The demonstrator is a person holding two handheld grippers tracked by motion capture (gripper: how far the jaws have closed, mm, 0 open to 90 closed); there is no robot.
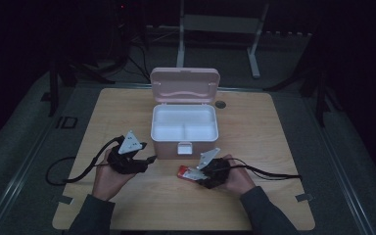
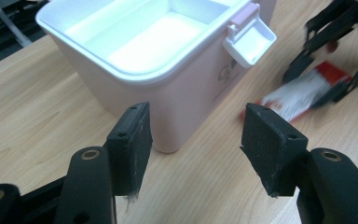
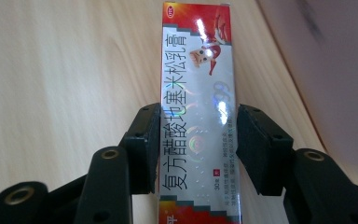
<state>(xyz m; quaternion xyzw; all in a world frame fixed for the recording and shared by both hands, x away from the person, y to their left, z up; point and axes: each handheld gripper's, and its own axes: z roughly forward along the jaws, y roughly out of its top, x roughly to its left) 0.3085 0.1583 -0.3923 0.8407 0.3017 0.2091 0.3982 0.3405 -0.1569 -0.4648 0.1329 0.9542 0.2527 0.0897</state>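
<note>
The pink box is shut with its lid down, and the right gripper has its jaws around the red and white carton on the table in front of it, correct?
Not quite: the pink box is open, lid standing up behind it, as the high view shows. The right gripper does have the red and white carton between its jaws.

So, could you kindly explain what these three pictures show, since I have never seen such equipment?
A person sits at a wooden table and holds a hand-operated gripper in each hand. The high view looks down from above; the other two views come from cameras riding on each gripper, looking along its black jaws. On the table stands a pink storage box with its lid open and a white tray inside. The left gripper is open and empty, facing the box. The right gripper has its jaws on either side of a red and white medicine carton lying on the table; whether they press it yet is unclear.
</note>
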